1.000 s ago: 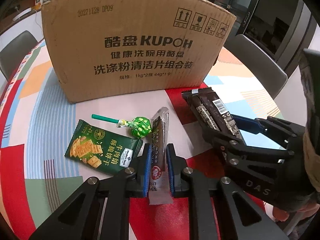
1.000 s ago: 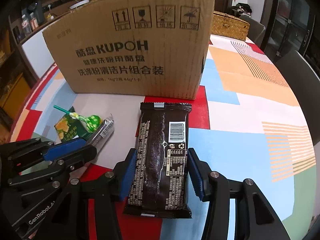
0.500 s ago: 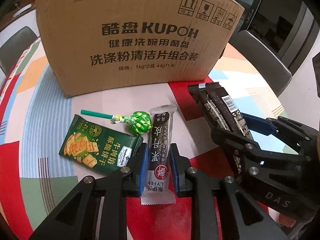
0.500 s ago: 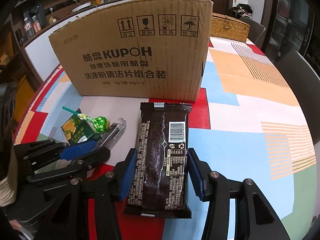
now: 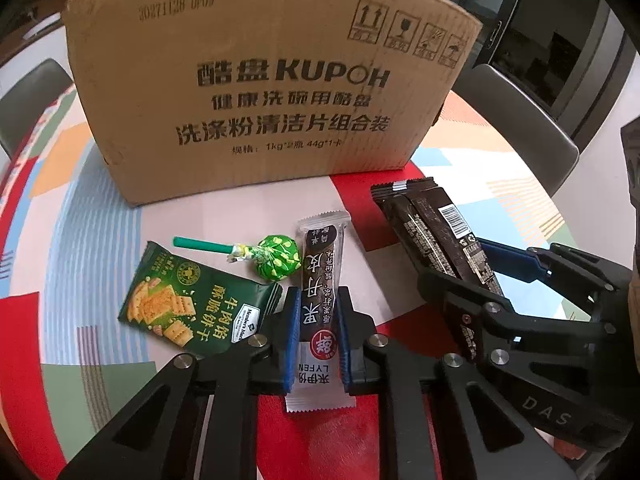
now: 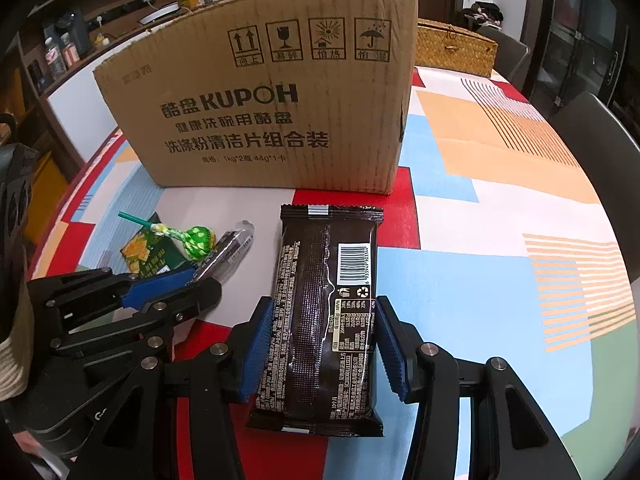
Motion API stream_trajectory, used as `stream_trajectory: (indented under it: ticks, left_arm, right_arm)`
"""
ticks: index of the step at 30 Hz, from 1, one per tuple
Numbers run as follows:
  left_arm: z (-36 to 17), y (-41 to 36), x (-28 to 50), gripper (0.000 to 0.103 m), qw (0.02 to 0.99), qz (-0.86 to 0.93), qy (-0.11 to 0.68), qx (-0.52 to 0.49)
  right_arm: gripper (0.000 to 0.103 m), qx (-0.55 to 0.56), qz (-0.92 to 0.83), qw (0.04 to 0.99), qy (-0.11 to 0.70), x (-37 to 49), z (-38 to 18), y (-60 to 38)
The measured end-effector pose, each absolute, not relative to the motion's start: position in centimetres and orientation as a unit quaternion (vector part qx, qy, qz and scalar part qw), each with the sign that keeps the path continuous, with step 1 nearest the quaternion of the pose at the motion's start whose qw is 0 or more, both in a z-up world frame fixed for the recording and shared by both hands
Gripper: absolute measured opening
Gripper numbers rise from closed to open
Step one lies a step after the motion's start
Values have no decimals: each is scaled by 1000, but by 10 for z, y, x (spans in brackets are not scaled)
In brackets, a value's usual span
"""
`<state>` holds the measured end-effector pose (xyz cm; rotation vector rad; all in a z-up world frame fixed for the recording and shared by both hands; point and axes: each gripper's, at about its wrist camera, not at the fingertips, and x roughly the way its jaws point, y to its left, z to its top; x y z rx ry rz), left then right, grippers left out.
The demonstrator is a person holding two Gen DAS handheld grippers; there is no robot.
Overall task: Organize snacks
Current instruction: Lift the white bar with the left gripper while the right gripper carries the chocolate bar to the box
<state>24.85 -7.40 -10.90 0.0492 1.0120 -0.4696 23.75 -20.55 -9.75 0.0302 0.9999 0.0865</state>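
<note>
My left gripper (image 5: 316,312) is shut on a slim black-and-white snack stick (image 5: 320,280) and holds it above the table. My right gripper (image 6: 324,332) is shut on a dark brown snack packet (image 6: 324,312) with a barcode; it also shows in the left wrist view (image 5: 436,236). A green cracker packet (image 5: 192,304) and a green lollipop (image 5: 276,258) lie on the table left of the stick. A tall KUPOH cardboard box (image 5: 276,92) stands behind them; its inside is hidden. The left gripper shows in the right wrist view (image 6: 192,276).
The table has a red, blue, orange and white patterned cloth (image 6: 500,208). A woven basket (image 6: 452,44) stands behind the box at the right. Grey chairs (image 5: 520,116) stand around the table's edge.
Both grippers have risen and moved closer to the box with their snacks. The stick has turned flat in the left gripper, label up. The lollipop and cracker packet have not moved.
</note>
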Motion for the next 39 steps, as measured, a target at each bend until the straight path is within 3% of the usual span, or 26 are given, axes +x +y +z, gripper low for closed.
stream_trajectory:
  ticks: [39]
  left_arm:
    - [36,-39,235,17,924,-206,322,-9]
  right_arm:
    - [51,22,60,940,336,218,12,-203]
